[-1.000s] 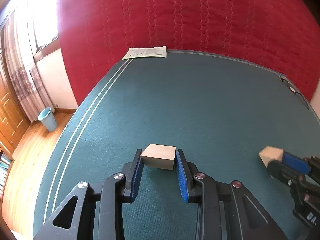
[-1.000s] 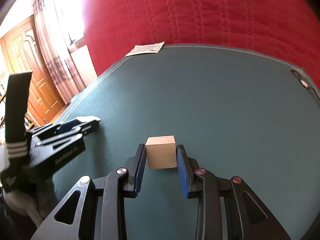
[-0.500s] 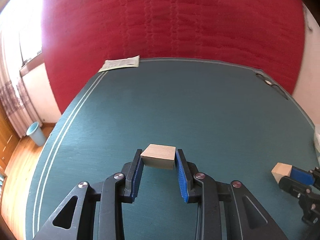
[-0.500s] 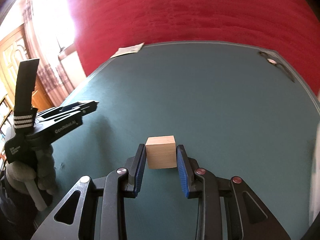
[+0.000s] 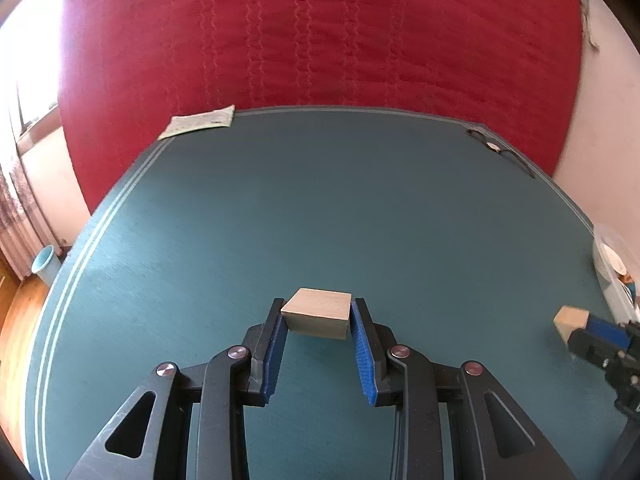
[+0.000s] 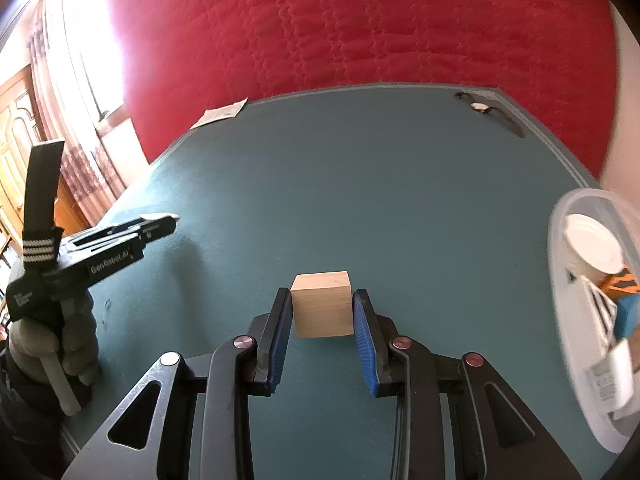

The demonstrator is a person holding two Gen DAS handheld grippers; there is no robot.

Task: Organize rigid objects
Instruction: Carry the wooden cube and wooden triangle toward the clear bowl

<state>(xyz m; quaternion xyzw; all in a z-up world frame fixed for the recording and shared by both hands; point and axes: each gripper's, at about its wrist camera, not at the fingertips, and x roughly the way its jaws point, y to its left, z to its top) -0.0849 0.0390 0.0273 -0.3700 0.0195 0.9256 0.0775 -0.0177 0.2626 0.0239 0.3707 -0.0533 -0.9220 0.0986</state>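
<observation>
My left gripper [image 5: 317, 312] is shut on a pale wooden block [image 5: 316, 312], held above the green table [image 5: 320, 200]. My right gripper [image 6: 322, 304] is shut on a wooden cube [image 6: 322, 304], also lifted off the table. In the left wrist view the right gripper [image 5: 580, 326] shows at the right edge with its cube [image 5: 570, 320]. In the right wrist view the left gripper [image 6: 160, 222] reaches in from the left, held by a gloved hand [image 6: 60, 344]; its block is hidden there. A clear plastic bin [image 6: 560, 280] with several items stands at the right.
A paper sheet [image 5: 200, 124] lies at the table's far left corner and a dark small object [image 5: 492, 146] at the far right corner. A red quilted surface [image 5: 320, 40] rises behind the table. A light-blue bucket [image 5: 44, 266] stands on the wooden floor at left.
Both grippers have swung to the right over the table with their blocks still gripped. The plastic bin has come into view at the right edge of both views.
</observation>
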